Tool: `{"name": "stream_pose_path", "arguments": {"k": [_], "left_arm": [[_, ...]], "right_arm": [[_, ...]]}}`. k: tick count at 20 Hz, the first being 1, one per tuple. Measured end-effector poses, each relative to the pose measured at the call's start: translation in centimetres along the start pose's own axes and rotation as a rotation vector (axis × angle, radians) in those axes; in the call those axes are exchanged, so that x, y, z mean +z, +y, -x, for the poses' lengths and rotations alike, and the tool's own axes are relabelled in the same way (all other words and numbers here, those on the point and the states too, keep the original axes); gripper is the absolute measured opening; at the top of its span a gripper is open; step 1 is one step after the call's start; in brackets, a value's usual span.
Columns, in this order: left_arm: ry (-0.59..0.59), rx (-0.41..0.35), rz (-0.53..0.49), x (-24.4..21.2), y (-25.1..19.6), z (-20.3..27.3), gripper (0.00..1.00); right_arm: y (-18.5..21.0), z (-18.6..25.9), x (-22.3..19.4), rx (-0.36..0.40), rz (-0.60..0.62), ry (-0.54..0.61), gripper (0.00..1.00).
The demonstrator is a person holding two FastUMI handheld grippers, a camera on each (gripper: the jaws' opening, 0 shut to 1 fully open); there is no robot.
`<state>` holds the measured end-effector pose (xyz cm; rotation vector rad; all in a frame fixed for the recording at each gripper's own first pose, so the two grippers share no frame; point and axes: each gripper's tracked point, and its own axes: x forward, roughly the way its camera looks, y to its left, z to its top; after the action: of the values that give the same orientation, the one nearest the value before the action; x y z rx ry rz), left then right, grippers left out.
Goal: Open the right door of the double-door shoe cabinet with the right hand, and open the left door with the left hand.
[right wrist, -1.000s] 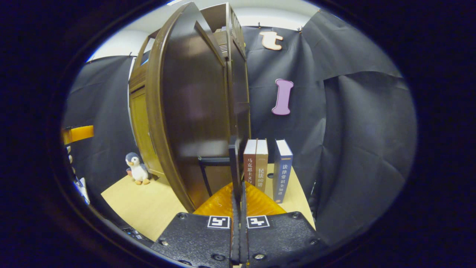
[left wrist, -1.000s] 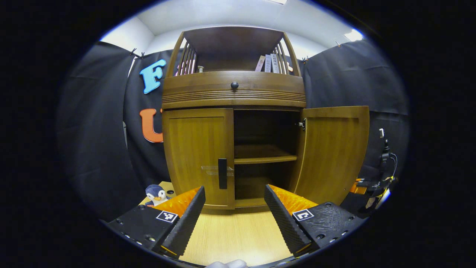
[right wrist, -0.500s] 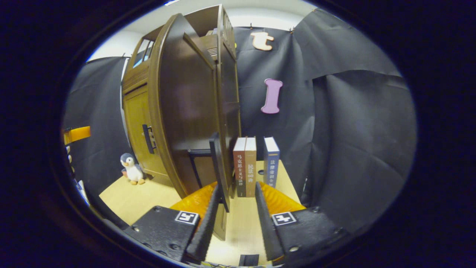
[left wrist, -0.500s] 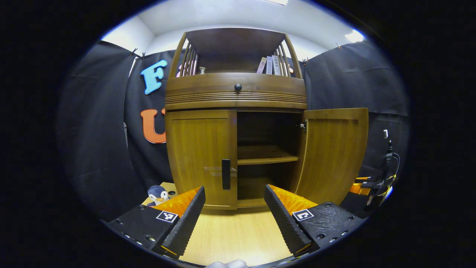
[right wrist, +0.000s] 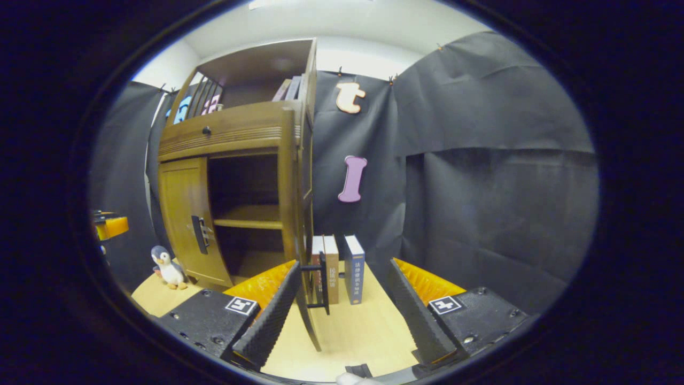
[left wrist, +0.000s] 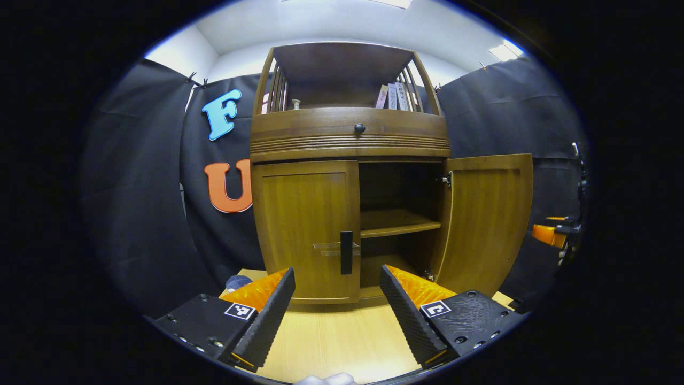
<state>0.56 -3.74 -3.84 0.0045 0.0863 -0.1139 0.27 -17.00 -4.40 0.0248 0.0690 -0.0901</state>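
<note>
The left gripper [left wrist: 336, 313], black ribbed fingers w/ orange backing, sits spread wide and empty, short of the brown wooden double-door shoe cabinet [left wrist: 350, 133] and roughly lined up w/ the black vertical bar handle [left wrist: 346, 252] on the closed left door [left wrist: 307, 230]. The right gripper [right wrist: 347, 310] is likewise spread and empty; the open right door's black handle [right wrist: 322, 283] stands between its fingers but apart from both, so the right door [left wrist: 489, 219] hangs free, swung well out. Risks, as a judgement: the left handle is slim and close to the door face, so an off-centre approach could jam a fingertip against the panel or slip off the bar. Pulling straight rather than along the hinge arc could strain the grip. Moving the right gripper sideways could clip its handle and swing the door. The upright books [right wrist: 337, 267] just beside the right door and the small penguin plush [right wrist: 168, 267] on the light wooden tabletop [left wrist: 342, 342] near the left door could get knocked.
</note>
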Motion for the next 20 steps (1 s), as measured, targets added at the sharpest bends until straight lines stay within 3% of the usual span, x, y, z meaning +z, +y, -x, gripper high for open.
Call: {"name": "stream_pose_path", "arguments": {"k": [4, 8, 9, 10, 14, 20], "left_arm": [[-0.010, 0.017, 0.004, 0.1, 2.1, 0.2, 0.96], [-0.007, 0.041, 0.012, -0.4, 3.8, 0.1, 0.96], [-0.004, 0.046, 0.014, -0.6, 4.1, 0.2, 1.00], [-0.001, 0.053, 0.014, -0.8, 4.4, 0.0, 0.96], [0.016, 0.074, 0.021, -2.1, 5.4, -1.0, 0.96], [0.030, 0.048, 0.038, -3.9, 4.3, -5.6, 0.96]], "right_arm": [[4.1, 1.0, 1.5, -0.034, -0.016, -0.010, 1.00], [9.8, 1.1, 1.7, 0.016, -0.013, -0.027, 1.00], [10.9, 1.0, 1.4, 0.023, -0.006, -0.024, 1.00], [12.0, 0.9, 0.8, 0.027, -0.002, -0.019, 1.00], [16.3, 0.6, -1.2, 0.062, -0.013, -0.005, 1.00], [18.2, -0.9, -2.0, 0.087, -0.016, 0.050, 1.00]]}}
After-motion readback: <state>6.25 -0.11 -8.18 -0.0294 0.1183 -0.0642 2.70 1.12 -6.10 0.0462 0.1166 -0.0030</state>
